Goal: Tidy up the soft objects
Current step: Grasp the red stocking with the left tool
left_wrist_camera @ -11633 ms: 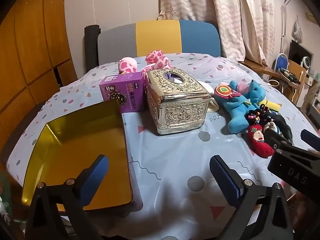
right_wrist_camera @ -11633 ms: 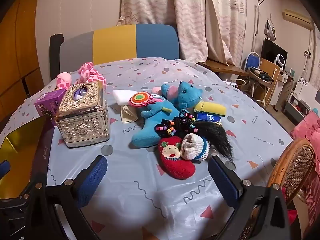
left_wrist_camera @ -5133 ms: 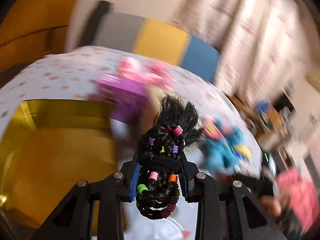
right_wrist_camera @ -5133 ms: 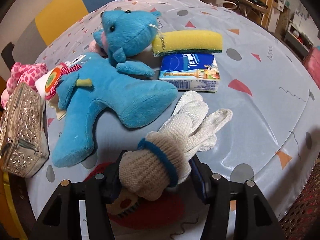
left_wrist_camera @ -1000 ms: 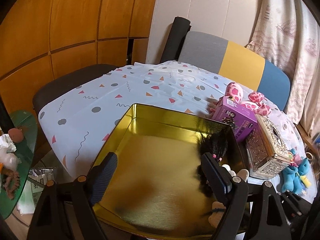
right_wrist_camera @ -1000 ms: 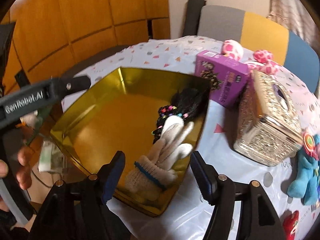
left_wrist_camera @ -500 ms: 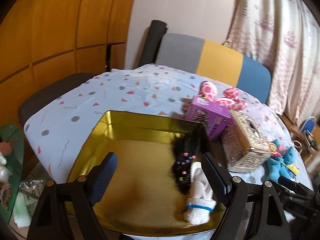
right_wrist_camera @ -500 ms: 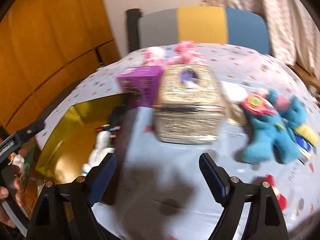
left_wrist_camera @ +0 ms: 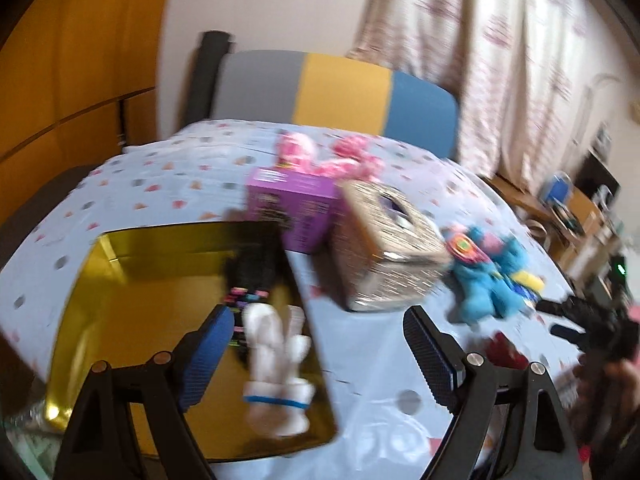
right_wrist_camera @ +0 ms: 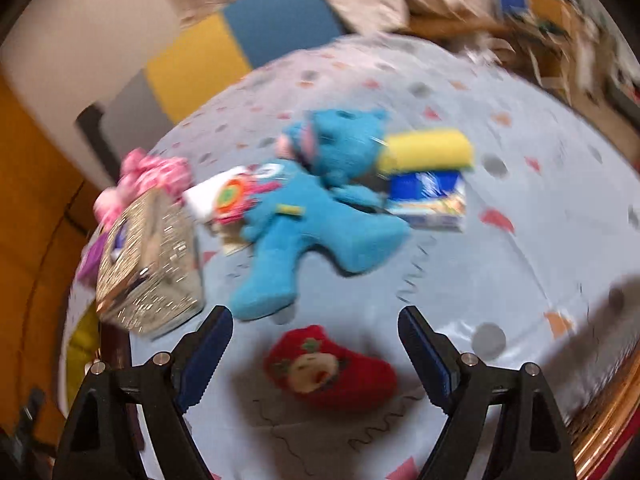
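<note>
The sock [right_wrist_camera: 332,372], red with a small face on it, lies on the tablecloth [right_wrist_camera: 500,264] just ahead of the right gripper [right_wrist_camera: 312,332], low between its two blue pads and touching neither. That gripper's jaws have just been opening and now stand wide with nothing held. Beyond the sock sprawls the blue plush [right_wrist_camera: 316,216], with a second blue toy [right_wrist_camera: 344,148] at its far side, then a yellow sponge [right_wrist_camera: 426,150] stacked on a tissue pack [right_wrist_camera: 430,198]. To the left sits the silver box [right_wrist_camera: 148,264].

The left gripper [left_wrist_camera: 318,334] is also spread wide and empty, above the gold tray's [left_wrist_camera: 132,300] near right corner. In the tray, by the left pad, lies the white glove [left_wrist_camera: 280,368] (blue band at its cuff), and just past it the black hair piece [left_wrist_camera: 252,276] with coloured beads. Further off stand a purple box [left_wrist_camera: 294,206] and a pink toy [left_wrist_camera: 332,160]; both views are blurred.
</note>
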A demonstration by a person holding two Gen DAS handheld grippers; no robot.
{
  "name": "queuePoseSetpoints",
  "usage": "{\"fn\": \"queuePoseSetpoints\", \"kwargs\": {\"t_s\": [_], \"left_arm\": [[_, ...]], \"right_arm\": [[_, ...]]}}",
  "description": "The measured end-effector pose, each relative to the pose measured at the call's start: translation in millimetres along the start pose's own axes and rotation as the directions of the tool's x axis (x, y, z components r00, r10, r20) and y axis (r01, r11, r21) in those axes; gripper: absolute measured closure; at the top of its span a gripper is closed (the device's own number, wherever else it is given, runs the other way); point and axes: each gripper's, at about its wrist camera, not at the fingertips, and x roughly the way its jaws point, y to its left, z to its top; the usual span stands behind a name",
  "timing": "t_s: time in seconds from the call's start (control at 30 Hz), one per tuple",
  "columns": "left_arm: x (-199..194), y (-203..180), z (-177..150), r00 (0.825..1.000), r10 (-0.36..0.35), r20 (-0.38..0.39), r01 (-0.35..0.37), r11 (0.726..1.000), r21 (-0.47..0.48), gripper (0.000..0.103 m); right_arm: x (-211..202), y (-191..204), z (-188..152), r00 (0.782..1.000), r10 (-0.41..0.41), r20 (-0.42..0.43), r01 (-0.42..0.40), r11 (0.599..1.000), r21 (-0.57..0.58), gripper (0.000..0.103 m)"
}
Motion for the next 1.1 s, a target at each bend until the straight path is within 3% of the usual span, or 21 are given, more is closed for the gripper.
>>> {"fn": "queuePoseSetpoints", "kwargs": {"t_s": [0.1, 0.33, 0.37, 0.47, 0.57, 0.73, 0.83, 0.9, 0.97, 1.1], "left_arm": [[12, -23, -4, 0.997, -0.062, -0.048, 0.064, 0.997, 0.048, 0.016], [30, -58, -17, 0.985, -0.11, -0.136, 0.128, 0.984, 0.127, 0.016], [32, -61, -18, 0.983, -0.112, -0.146, 0.132, 0.982, 0.135, 0.016], [38, -65, -19, 0.981, -0.116, -0.157, 0.14, 0.979, 0.149, 0.016], [48, -72, -19, 0.976, -0.124, -0.181, 0.152, 0.977, 0.152, 0.016], [67, -88, -20, 0.96, -0.155, -0.232, 0.193, 0.969, 0.153, 0.017], [81, -104, -20, 0.942, -0.189, -0.276, 0.236, 0.96, 0.151, 0.018], [93, -118, -22, 0.926, -0.225, -0.304, 0.278, 0.95, 0.144, 0.022], [105, -129, -24, 0.908, -0.246, -0.339, 0.304, 0.944, 0.13, 0.029], [131, -151, -28, 0.872, -0.269, -0.408, 0.332, 0.939, 0.092, 0.03]], "right_arm": [[14, -16, 0, 0.999, -0.011, -0.045, 0.014, 0.996, 0.083, 0.016], [43, -17, -13, 0.985, -0.055, -0.164, 0.075, 0.99, 0.121, 0.016], [48, -17, -15, 0.981, -0.023, -0.192, 0.05, 0.989, 0.14, 0.016], [47, -7, -20, 0.955, 0.204, -0.216, -0.168, 0.97, 0.175, 0.015], [29, 4, -12, 0.949, 0.276, -0.156, -0.254, 0.956, 0.148, 0.015], [7, -4, 9, 0.98, 0.196, -0.046, -0.19, 0.976, 0.104, 0.015], [-6, -14, 23, 0.995, 0.093, 0.04, -0.096, 0.993, 0.063, 0.015], [-12, -16, 27, 0.993, 0.059, 0.098, -0.062, 0.998, 0.026, 0.015], [-13, -21, 27, 0.99, 0.077, 0.117, -0.08, 0.997, 0.017, 0.015], [-25, -17, 27, 0.972, 0.155, 0.178, -0.15, 0.988, -0.038, 0.015]]}}
